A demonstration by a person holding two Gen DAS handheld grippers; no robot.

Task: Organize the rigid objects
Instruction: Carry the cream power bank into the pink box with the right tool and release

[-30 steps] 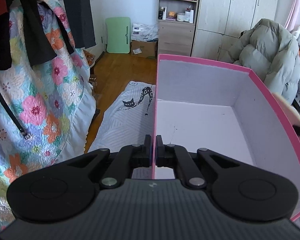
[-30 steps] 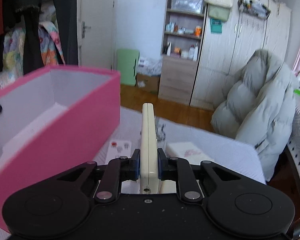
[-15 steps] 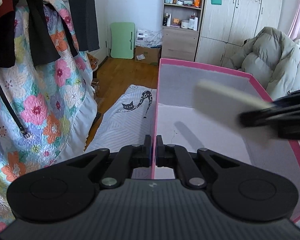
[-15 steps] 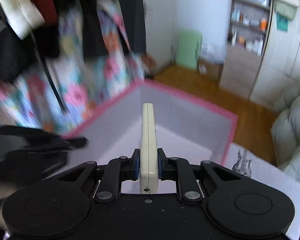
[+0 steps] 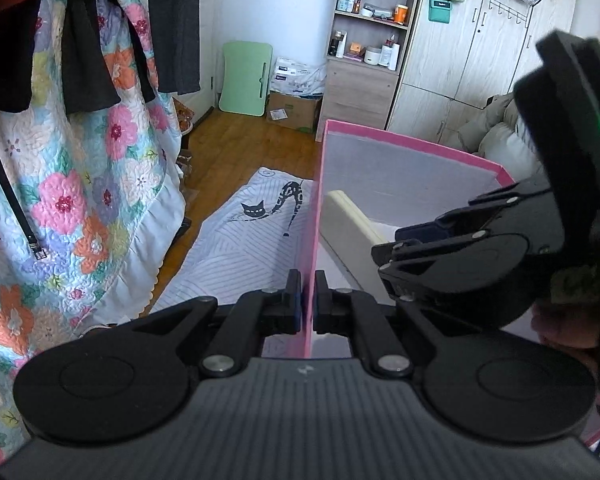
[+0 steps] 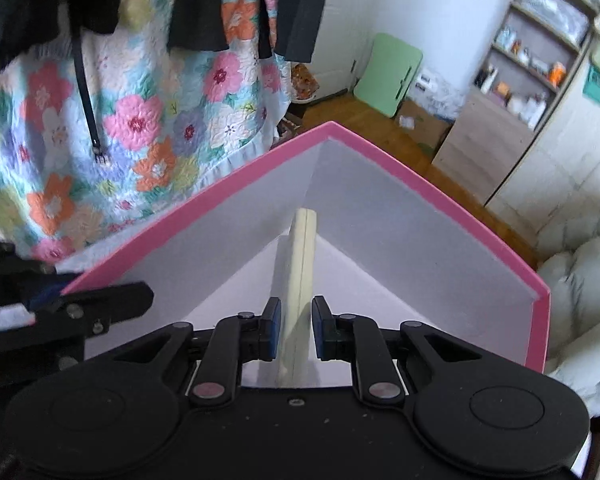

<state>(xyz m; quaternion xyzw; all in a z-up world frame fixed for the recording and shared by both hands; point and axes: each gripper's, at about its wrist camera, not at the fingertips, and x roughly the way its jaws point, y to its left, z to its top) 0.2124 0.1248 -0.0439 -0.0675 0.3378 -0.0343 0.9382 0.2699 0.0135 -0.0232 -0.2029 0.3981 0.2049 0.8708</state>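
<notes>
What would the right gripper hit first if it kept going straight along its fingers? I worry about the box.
Probably the white floor or far inner corner of the pink box. The right gripper points down into it, the cream flat object between its fingers leading toward that corner; depth is unclear.

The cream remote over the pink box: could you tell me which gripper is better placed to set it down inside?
The right gripper: the cream remote lies between its fingers, already inside the pink box. The left gripper is clamped on the box wall, steadying it.
</notes>
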